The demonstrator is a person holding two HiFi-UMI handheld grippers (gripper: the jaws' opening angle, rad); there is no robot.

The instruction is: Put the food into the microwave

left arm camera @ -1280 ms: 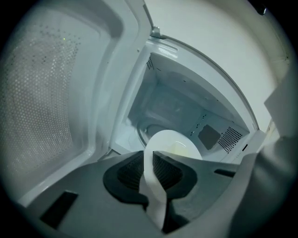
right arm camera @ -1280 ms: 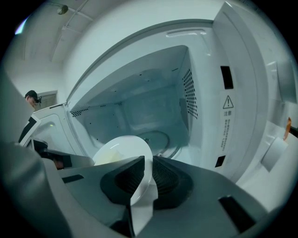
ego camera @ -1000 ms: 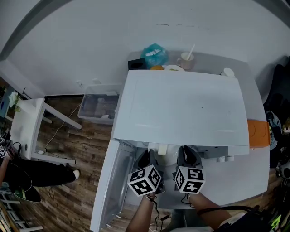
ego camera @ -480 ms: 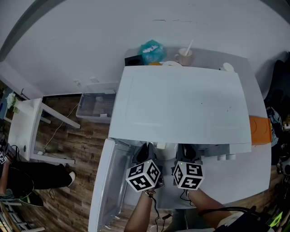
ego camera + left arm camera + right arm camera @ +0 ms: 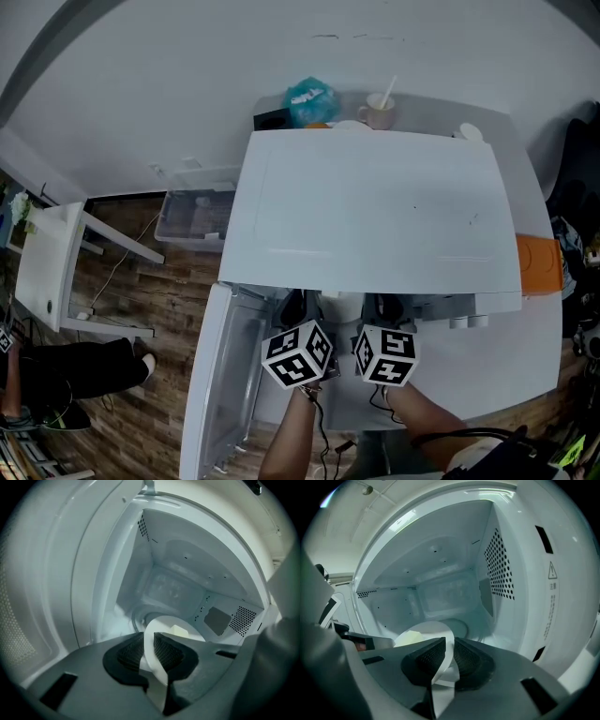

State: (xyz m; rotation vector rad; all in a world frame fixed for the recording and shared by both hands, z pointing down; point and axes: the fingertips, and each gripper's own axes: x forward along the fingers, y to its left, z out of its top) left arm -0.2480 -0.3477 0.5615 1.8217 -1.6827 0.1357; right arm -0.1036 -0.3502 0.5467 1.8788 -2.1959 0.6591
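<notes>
Left gripper [image 5: 149, 651] and right gripper [image 5: 449, 656] side by side, both clamped on plate [image 5: 161, 621] rim

White plate [image 5: 161, 626] bearing pale food [image 5: 179, 631], at mouth of white microwave [image 5: 375, 225]; door [image 5: 223, 375] open.

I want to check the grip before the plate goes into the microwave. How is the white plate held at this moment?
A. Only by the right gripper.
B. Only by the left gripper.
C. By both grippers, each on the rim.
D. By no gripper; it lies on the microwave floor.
C: the left gripper and the right gripper are each shut on the rim of the white plate, as each gripper view shows.
</notes>
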